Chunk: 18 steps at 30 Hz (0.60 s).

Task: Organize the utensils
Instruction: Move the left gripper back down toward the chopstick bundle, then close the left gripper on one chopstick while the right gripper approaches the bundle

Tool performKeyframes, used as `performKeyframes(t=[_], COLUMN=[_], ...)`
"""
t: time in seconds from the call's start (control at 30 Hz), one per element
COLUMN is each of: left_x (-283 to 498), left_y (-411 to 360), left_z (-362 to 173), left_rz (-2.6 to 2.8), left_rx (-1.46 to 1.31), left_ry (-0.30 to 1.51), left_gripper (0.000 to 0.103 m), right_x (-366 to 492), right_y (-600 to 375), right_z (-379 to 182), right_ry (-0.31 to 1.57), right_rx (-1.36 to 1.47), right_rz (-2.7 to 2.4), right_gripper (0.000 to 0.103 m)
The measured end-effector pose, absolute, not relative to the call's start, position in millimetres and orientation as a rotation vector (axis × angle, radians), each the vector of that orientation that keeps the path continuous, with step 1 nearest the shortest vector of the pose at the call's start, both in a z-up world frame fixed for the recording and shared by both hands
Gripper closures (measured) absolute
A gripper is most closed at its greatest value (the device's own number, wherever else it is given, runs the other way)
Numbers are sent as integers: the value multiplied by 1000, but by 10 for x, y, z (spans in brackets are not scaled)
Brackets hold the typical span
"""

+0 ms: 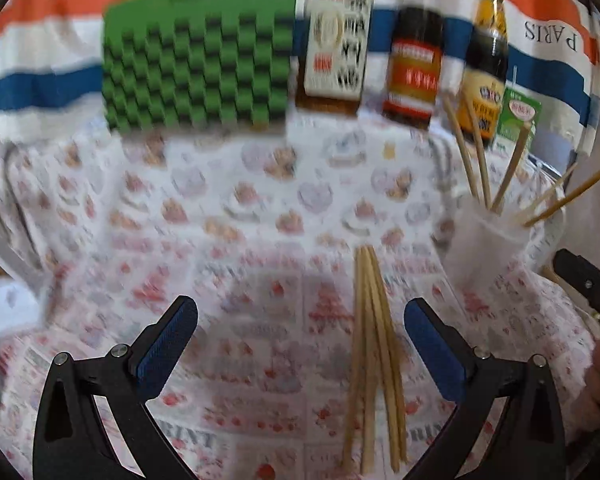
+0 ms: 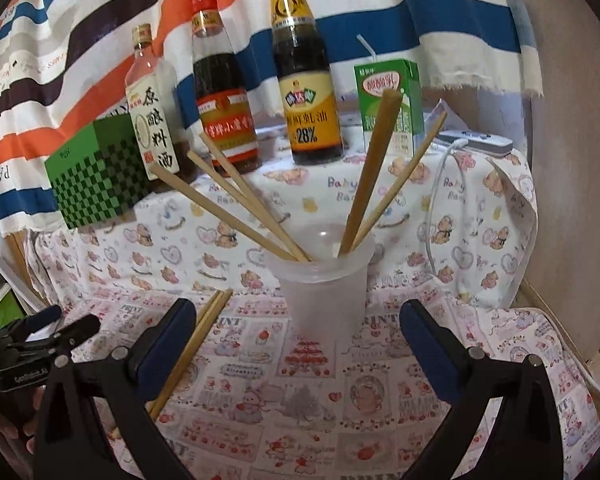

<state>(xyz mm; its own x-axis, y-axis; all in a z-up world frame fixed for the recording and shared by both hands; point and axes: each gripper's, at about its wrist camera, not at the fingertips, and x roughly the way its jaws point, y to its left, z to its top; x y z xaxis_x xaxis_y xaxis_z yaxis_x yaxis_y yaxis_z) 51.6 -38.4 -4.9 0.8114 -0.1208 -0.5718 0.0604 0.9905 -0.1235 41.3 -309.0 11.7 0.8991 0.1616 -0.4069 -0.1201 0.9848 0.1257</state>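
Wooden chopsticks [image 2: 240, 196], five in plastic cup [image 2: 324, 296], about four on tablecloth [image 1: 374, 380]

Between the spread fingers of the left gripper [image 1: 300, 344] the printed tablecloth [image 1: 228, 216] lies bare on the left side, while a bundle of loose chopsticks [image 1: 374, 380] takes the right side. The middle of the table is open as far as the back edge — there a green checkered box [image 1: 198, 60] and three sauce bottles [image 1: 414, 56] form a wall. Ahead of the right gripper [image 2: 298, 348] stands a translucent cup [image 2: 324, 300], its chopsticks [image 2: 370, 176] fanning outward over the approach. A white cable [image 2: 440, 208] runs along the table's right edge.
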Motion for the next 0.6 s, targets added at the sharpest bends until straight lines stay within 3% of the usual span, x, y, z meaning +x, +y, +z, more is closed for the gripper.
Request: performKeyframes(t=[0.03, 0.13, 0.33, 0.6], left_x=[546, 591, 689, 715], left_y=[-376, -378, -497, -707], left_z=[-84, -159, -312, -429], left_rz=[-101, -49, -90, -142], left_rx=[-109, -95, -40, 53], left_ry=[643, 684, 793, 878], left_gripper=[1, 20, 48, 60], right_x=[428, 470, 544, 580], right_y=[-3077, -3047, -3030, -3040], right_z=[107, 78, 10, -24], right_ry=[441, 478, 543, 568], right_rx=[88, 64, 65, 77], right_rz=[146, 157, 171, 157], right_gripper=[1, 1, 1, 1])
